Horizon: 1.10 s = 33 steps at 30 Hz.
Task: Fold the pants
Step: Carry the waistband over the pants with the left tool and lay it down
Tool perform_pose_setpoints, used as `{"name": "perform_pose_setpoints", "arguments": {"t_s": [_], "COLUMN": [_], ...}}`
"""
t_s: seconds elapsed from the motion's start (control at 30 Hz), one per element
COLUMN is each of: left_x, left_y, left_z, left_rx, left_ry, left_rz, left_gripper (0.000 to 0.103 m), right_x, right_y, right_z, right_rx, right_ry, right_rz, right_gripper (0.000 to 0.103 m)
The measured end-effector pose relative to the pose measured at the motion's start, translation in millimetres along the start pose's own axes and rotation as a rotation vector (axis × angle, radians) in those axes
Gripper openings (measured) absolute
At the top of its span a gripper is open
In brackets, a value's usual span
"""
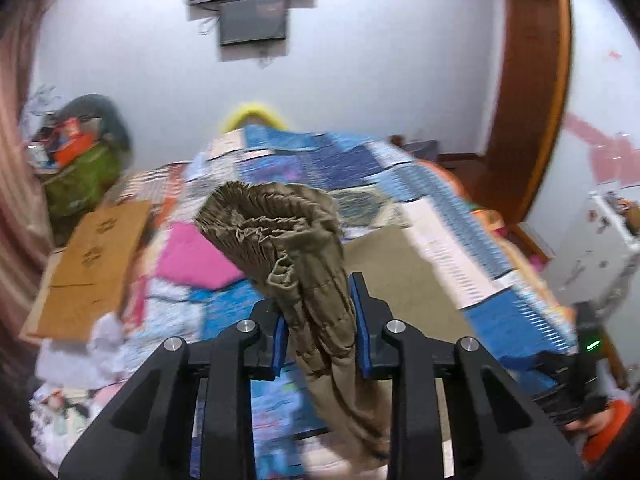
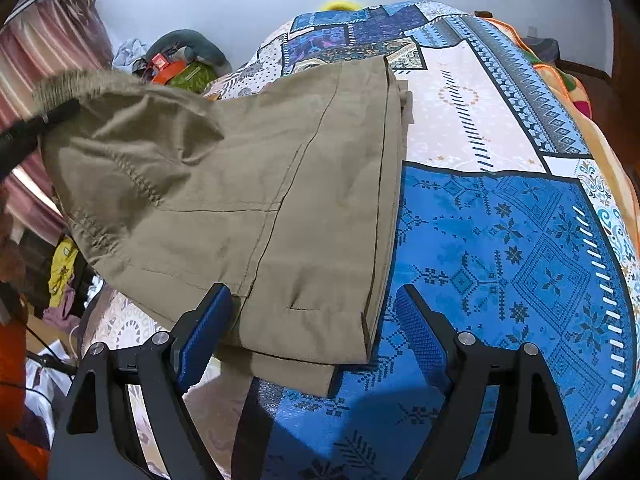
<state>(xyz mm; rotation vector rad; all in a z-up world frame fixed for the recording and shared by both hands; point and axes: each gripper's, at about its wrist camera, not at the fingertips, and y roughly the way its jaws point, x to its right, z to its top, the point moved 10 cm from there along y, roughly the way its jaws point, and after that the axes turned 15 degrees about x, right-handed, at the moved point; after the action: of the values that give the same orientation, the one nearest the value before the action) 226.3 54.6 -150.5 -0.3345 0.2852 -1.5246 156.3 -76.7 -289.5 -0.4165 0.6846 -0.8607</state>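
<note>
The khaki pants (image 2: 256, 200) lie partly on a patchwork bedspread (image 2: 500, 240). Their leg ends rest flat on the bed near my right gripper. My left gripper (image 1: 320, 312) is shut on the gathered elastic waistband (image 1: 276, 232) and holds it lifted above the bed. In the right wrist view the lifted waistband (image 2: 80, 84) shows at the upper left, with the left gripper's dark tip beside it. My right gripper (image 2: 316, 312) is open. Its blue pads (image 2: 420, 332) stand on either side of the pants' near hem, not closed on it.
A cardboard box (image 1: 96, 264) and a pink cloth (image 1: 196, 260) lie on the left of the bed. A green bag and clutter (image 2: 184, 68) sit by the far wall. A curtain (image 2: 52, 40) hangs left. A wooden frame (image 1: 532, 92) and white cabinet (image 1: 600, 240) stand right.
</note>
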Motion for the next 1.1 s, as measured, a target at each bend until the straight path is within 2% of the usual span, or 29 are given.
{"name": "perform_pose_setpoints", "arguments": {"t_s": [0.23,0.33,0.47,0.7,0.93,1.03,1.1], "left_x": [66,93,122,154,171,173,175], "left_y": [22,33,49,73,81,80,75], "left_z": [7,-5,-28,-71,-109,-114,-113], "left_rx": [-0.042,-0.079,-0.160,-0.278,-0.381,-0.413,-0.429], "left_ry": [-0.021,0.014,0.015,0.023,0.069,0.064,0.060], "left_rz": [-0.164,-0.213,-0.272,-0.319,-0.353,-0.372,-0.390], "left_gripper": [0.025,0.025,0.025,0.025,0.028,0.036,0.055], "right_x": [2,2,4,24,49,54,57], "right_y": [-1,-5,-20,-44,-49,-54,-58], "right_z": [-2,1,17,32,23,22,25], "right_rx": [0.015,0.017,0.067,0.129,0.121,0.124,0.136], "right_ry": [0.021,0.012,-0.018,-0.044,-0.003,0.005,0.005], "right_rz": [0.011,-0.008,-0.021,-0.097,-0.146,-0.162,-0.174], "right_gripper": [0.081,0.081,0.081,0.082,0.082,0.082,0.082]}}
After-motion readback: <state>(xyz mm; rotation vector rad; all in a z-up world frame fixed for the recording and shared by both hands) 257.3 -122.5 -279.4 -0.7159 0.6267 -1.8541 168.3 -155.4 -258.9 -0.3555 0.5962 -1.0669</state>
